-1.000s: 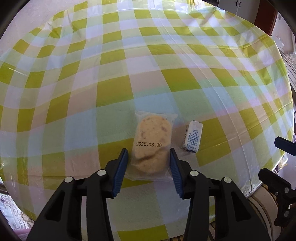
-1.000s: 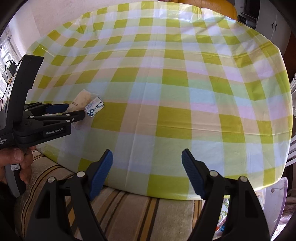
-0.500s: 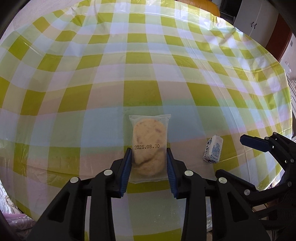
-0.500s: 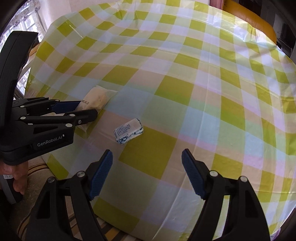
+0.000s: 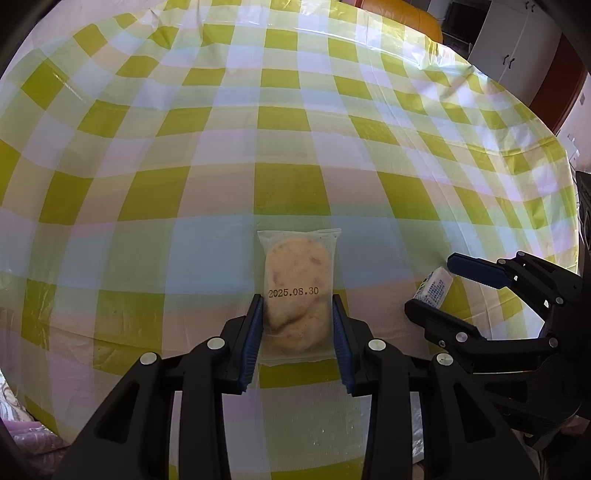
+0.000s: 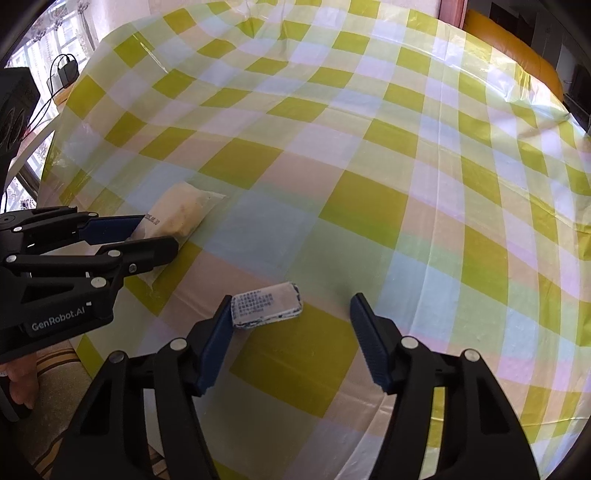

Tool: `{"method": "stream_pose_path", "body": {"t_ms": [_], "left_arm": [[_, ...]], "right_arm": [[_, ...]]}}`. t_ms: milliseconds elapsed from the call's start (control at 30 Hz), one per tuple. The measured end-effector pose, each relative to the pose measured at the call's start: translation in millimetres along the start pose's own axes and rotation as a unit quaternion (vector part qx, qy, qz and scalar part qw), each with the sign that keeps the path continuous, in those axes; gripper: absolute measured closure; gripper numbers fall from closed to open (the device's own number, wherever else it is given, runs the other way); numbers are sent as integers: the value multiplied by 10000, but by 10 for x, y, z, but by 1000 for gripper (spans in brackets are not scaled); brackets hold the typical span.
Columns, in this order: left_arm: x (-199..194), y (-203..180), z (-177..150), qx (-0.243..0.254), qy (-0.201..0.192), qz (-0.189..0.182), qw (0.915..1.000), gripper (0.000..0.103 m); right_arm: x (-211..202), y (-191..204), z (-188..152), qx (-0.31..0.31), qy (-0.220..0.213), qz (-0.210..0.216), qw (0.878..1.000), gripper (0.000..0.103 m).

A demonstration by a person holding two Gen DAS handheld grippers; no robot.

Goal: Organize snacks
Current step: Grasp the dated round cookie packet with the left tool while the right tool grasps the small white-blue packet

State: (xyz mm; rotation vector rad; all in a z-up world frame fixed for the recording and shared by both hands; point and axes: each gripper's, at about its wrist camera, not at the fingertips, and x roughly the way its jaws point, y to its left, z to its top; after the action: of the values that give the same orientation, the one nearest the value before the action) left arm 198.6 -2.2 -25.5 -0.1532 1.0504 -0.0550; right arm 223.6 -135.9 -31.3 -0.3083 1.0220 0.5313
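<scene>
A clear packet holding a round cookie, stamped with a date, lies on the green-checked tablecloth near the table's front edge. My left gripper is shut on it, blue pads pressing its two long sides. In the right wrist view the same packet shows between the left gripper's fingers. A small white and blue wrapped snack lies to its right. My right gripper straddles it with jaws closing. The left pad is close to the snack's end and the right pad stands clear of it.
An orange seat and a white cupboard stand beyond the table's far edge. A striped cushion lies below the near edge. A charger with a cable hangs at the far left. The cloth's far part is bare.
My left gripper's pads closed in on the cookie packet. My right gripper travelled left over the table to the small wrapped snack, came down around it, and its jaws narrowed.
</scene>
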Motion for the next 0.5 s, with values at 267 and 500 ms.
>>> {"method": "stream_pose_path", "body": {"t_ms": [267,500], "left_arm": [[-2,-14,1,49,-19,65,10000,68],[-13,-54,0,99,-32,240,9997,69]], "right_arm": [[-28,-3,14,122,-43,-50,9999,68],[-57,-28,-15,292,-41,-272,9992,69]]}}
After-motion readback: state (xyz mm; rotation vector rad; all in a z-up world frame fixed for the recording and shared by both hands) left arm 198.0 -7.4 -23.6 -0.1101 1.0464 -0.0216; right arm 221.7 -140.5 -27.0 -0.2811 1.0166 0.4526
